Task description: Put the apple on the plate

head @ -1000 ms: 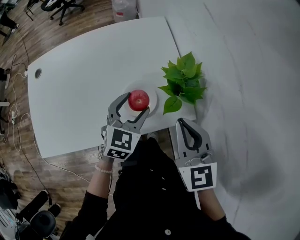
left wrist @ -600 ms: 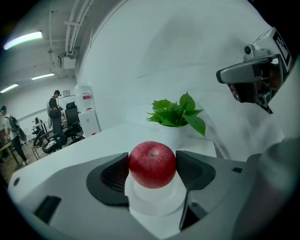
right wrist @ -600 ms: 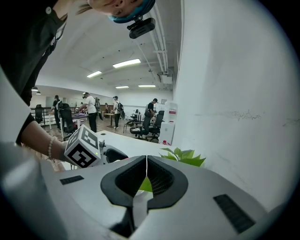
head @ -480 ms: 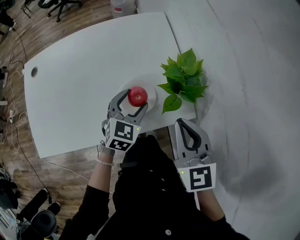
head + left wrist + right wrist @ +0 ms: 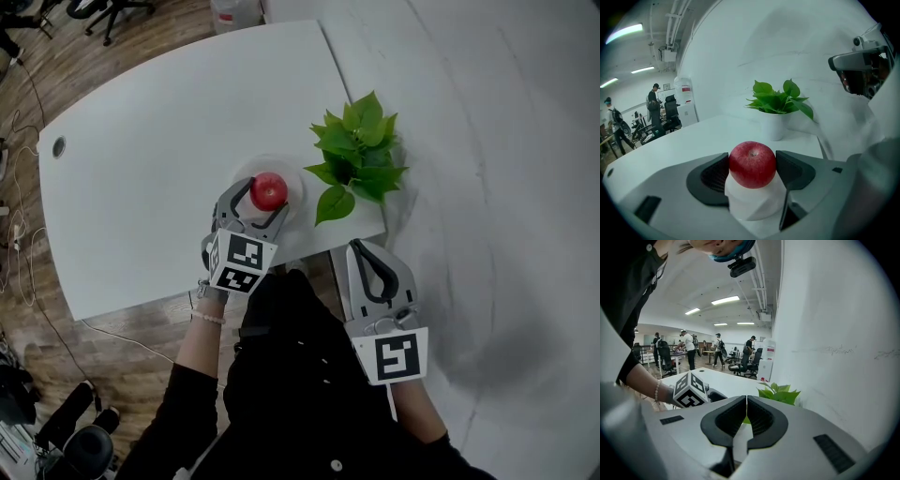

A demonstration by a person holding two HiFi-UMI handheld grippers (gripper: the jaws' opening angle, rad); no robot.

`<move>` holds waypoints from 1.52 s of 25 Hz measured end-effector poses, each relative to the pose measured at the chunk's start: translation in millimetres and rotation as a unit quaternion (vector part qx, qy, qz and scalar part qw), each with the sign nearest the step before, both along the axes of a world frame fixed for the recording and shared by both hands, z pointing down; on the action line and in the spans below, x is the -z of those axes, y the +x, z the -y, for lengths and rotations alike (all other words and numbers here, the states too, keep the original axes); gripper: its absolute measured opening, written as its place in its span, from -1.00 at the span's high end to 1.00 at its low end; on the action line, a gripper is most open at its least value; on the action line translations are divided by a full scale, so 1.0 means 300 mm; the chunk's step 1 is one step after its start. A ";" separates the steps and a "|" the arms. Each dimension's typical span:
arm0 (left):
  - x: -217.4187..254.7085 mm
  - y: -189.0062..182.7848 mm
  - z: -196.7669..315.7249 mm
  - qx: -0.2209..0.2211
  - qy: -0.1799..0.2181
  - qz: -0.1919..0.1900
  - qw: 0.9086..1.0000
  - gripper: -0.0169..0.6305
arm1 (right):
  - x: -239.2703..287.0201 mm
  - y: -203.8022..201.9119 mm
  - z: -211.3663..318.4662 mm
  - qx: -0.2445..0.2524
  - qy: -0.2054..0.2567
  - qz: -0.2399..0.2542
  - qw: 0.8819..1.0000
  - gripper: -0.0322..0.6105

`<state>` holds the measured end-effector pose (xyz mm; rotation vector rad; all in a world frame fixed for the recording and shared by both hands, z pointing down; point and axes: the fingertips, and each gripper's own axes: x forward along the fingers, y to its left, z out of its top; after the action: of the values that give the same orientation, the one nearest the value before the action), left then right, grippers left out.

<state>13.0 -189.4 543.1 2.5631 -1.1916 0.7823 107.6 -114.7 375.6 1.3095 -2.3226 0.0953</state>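
Note:
A red apple (image 5: 269, 190) is over the white plate (image 5: 284, 168), which lies near the front edge of the white table (image 5: 141, 159). My left gripper (image 5: 264, 201) is shut on the apple, one pad pressed against each side. In the left gripper view the apple (image 5: 752, 164) fills the gap between the dark pads, with the plate (image 5: 752, 204) just beneath it. I cannot tell whether the apple touches the plate. My right gripper (image 5: 367, 251) is shut on nothing and hangs off the table's front right corner.
A leafy green plant (image 5: 356, 159) in a white pot stands right of the plate, close to a white wall (image 5: 506, 141). In the left gripper view the plant (image 5: 776, 101) is behind the apple. Wooden floor, cables and office chairs lie to the left.
The left gripper has stayed shut on the apple over the plate and hardly moved against it. The right gripper stays shut in the same place.

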 end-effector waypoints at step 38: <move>-0.016 -0.007 -0.022 0.019 -0.035 -0.036 0.999 -0.07 | -0.001 -0.049 -0.056 0.029 -0.003 -0.008 1.000 0.77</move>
<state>11.0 -182.8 547.8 2.4835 -1.1652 0.7040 92.8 -97.8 376.0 1.2337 -2.3421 0.0726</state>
